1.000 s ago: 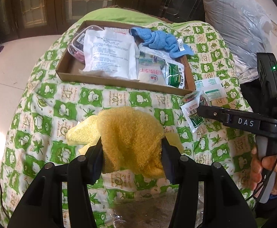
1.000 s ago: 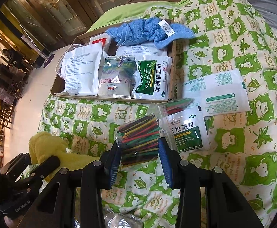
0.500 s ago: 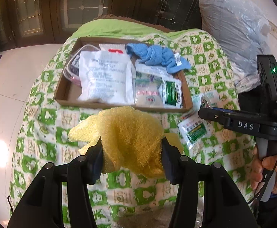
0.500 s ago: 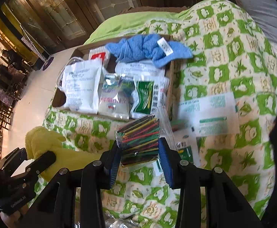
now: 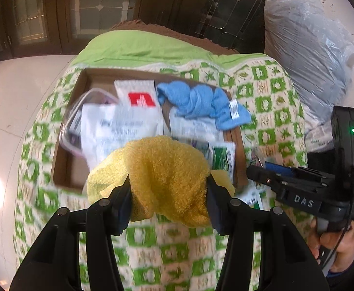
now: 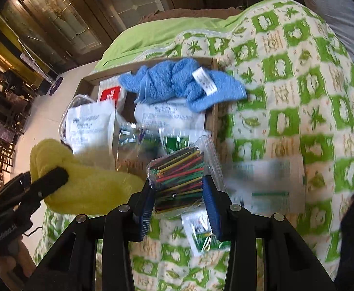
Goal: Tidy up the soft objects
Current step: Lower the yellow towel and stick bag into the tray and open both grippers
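My left gripper (image 5: 168,194) is shut on a fluffy yellow towel (image 5: 162,169) and holds it in the air at the near edge of a shallow cardboard box (image 5: 66,160). The towel also shows in the right wrist view (image 6: 79,184). My right gripper (image 6: 178,191) is shut on a clear bag of coloured sticks (image 6: 177,177), held above the quilt by the box's right front corner. A blue towel (image 5: 201,101) lies in the box's far right corner, also seen in the right wrist view (image 6: 177,82), among white sachets (image 5: 118,131).
The box sits on a green-and-white patterned quilt (image 6: 298,97). Loose sachets (image 6: 261,184) lie on the quilt right of the box. A large clear plastic bag (image 5: 305,55) stands at the far right. White floor (image 5: 12,111) lies to the left.
Both grippers have risen and moved forward toward the box with their loads. The yellow towel now overlaps the box's near edge, and the stick bag hangs by its right front corner.
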A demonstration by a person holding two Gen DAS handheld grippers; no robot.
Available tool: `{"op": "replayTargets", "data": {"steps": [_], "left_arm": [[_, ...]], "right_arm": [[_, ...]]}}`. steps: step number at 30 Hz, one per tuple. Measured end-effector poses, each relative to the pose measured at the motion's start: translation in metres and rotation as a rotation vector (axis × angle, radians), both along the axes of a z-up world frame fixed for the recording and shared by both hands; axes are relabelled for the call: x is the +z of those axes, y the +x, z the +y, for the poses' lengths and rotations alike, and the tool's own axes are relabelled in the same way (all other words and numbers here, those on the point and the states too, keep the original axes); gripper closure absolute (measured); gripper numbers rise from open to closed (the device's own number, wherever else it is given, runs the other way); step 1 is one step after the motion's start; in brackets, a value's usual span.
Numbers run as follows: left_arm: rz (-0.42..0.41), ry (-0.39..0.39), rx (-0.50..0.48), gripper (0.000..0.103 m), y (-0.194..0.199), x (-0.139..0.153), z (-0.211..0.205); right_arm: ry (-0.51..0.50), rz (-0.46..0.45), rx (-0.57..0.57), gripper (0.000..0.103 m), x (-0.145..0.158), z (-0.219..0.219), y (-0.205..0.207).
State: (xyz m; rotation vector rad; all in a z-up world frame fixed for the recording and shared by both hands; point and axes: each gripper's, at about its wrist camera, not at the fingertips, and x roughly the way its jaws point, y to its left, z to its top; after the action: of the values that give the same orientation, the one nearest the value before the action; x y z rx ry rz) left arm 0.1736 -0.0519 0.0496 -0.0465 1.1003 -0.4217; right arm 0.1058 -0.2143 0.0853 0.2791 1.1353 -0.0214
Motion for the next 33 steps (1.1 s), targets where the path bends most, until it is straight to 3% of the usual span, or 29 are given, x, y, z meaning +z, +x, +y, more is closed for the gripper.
{"op": "replayTargets", "data": {"steps": [8,18,26,29,33], "left_arm": [[0.009,0.013,0.001,0.053,0.048,-0.008,-0.015],[-0.003,0.085,-0.007,0.053,0.092,-0.028,-0.035],[-0.032,0.12,-0.001,0.052,0.108,-0.041,-0.041],[-0.05,0.132,-0.003,0.047,0.106,-0.043,-0.042],[-0.062,0.138,0.0,0.034,0.102,-0.042,-0.043]], "right_arm": [[0.015,-0.004,-0.006,0.064,0.001,-0.008,0.043],[0.04,0.019,-0.028,0.064,-0.025,-0.015,0.08],[0.001,0.03,-0.03,0.064,-0.05,-0.006,0.101],[-0.004,0.036,-0.035,0.064,-0.059,-0.004,0.102],[0.014,0.018,-0.041,0.063,-0.061,-0.005,0.101]]}}
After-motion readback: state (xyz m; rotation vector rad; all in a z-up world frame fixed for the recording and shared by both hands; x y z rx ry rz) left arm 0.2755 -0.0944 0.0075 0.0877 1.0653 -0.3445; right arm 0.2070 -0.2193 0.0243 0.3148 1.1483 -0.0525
